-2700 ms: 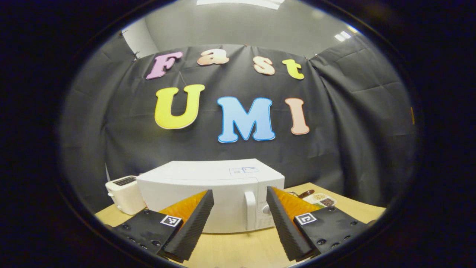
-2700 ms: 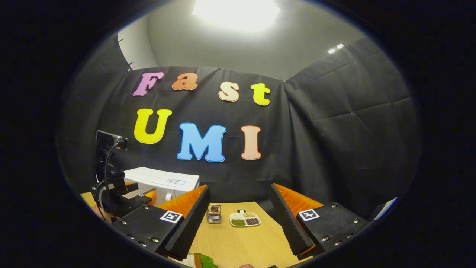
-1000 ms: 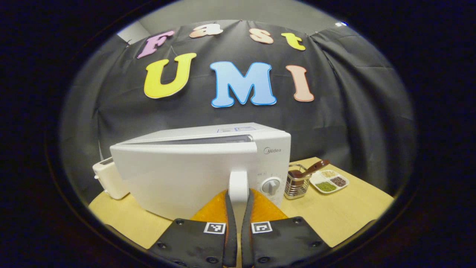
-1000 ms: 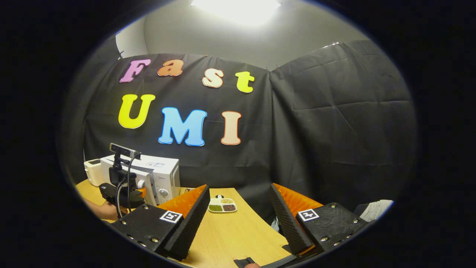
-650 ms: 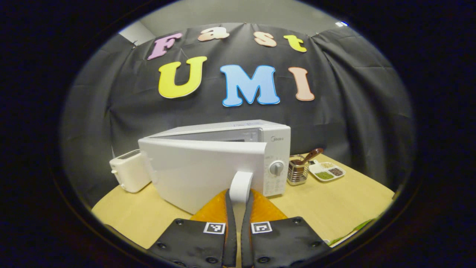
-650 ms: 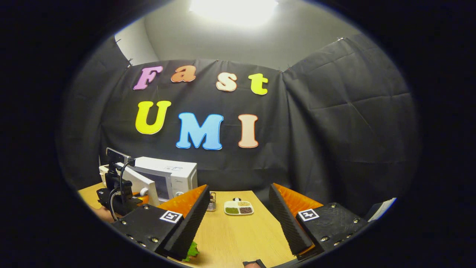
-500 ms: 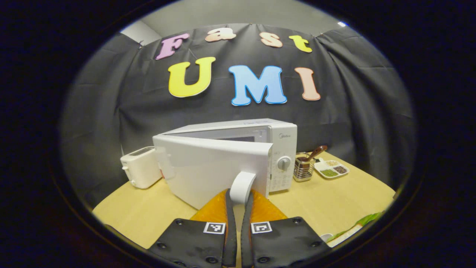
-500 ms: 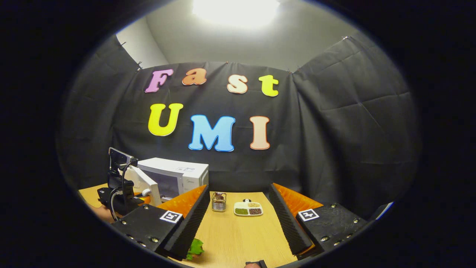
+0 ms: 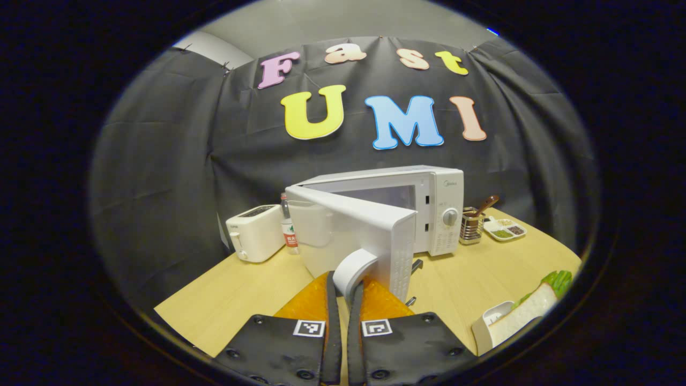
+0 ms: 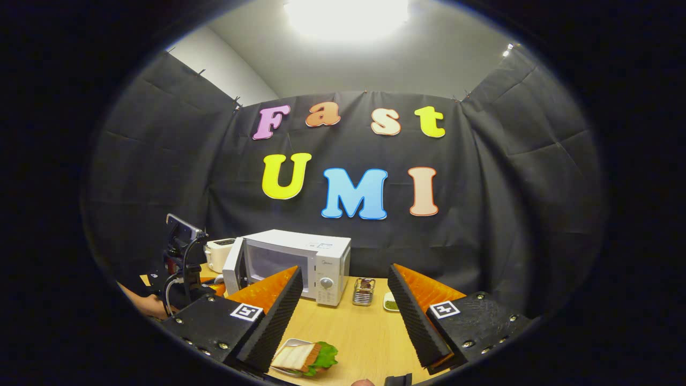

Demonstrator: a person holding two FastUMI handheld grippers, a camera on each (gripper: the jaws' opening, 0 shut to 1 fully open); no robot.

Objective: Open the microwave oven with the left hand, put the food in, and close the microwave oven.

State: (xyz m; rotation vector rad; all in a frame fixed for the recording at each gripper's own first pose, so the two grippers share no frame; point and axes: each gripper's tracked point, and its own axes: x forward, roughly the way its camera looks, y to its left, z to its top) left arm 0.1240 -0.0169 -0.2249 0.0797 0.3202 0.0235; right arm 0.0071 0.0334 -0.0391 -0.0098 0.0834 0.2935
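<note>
Progress: door [image 9: 348,230] of the microwave oven [image 9: 412,206] stands swung well out from the cavity, so the opening step looks nearly or fully done; loading the food and closing the door are both left, by my reading.
Left gripper [image 9: 341,279]: its two fingers are pressed together on the door handle [image 9: 353,268], pinching it from both sides, at the free edge of the door, out in front of the microwave oven.
Right gripper [image 10: 343,300]: fingers spread wide, nothing between them, hanging above the table [image 10: 359,332] well in front of the microwave oven.
Food: sandwich [image 10: 303,356] with pale bread and a green leaf sticking out, lying on a small white dish, in front of the microwave oven and just below the right gripper's left finger; not yet picked up.
Microwave oven: white box, dial on the control panel at its right side, cavity open to view in the right gripper view; it sits toward the back of the table.
Neighbours: white toaster [image 9: 256,232] just left of the microwave oven; metal utensil holder [image 9: 471,225] just right of it.
</note>
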